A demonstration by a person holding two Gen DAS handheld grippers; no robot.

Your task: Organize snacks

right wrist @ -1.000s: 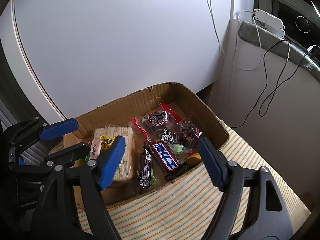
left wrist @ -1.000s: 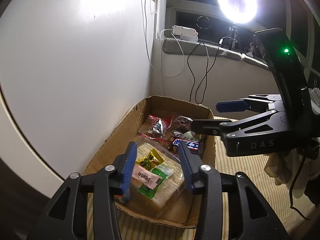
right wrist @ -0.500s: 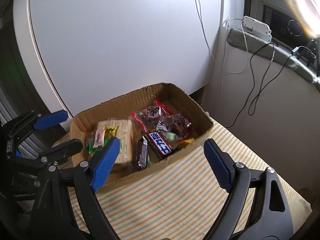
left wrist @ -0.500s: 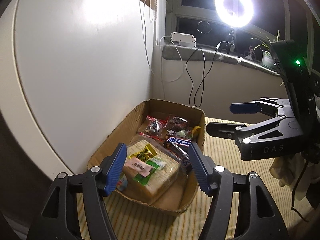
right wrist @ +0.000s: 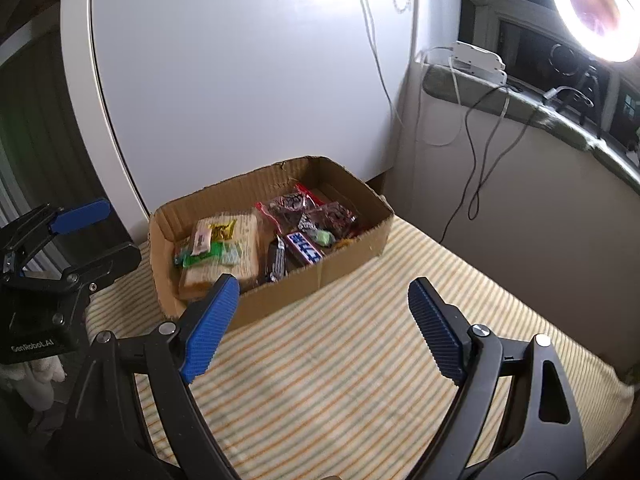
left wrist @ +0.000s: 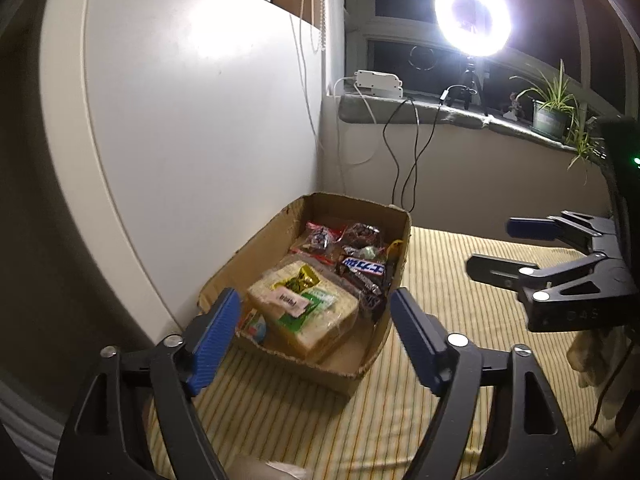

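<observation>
Both grippers backed away from cardboard box (right wrist: pixel 280 280) since a second ago. Left gripper (left wrist: pixel 316 332) and right gripper (right wrist: pixel 324 328) fingers apart, empty. Snacks (right wrist: pixel 304 236) all inside box on striped cloth (right wrist: pixel 360 360); organizing likely finished.

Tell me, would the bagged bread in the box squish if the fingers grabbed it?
Probably. The bread looks like soft sliced loaf in a loose clear bag, so it would likely dent, and the wrap may slip. The small packets lying on top could slide off.

Glowing ring light (left wrist: pixel 473 18), potted plant (left wrist: pixel 551 110) on windowsill (left wrist: pixel 440 110), striped cloth (right wrist: pixel 360 360), white board (right wrist: pixel 240 80)
</observation>
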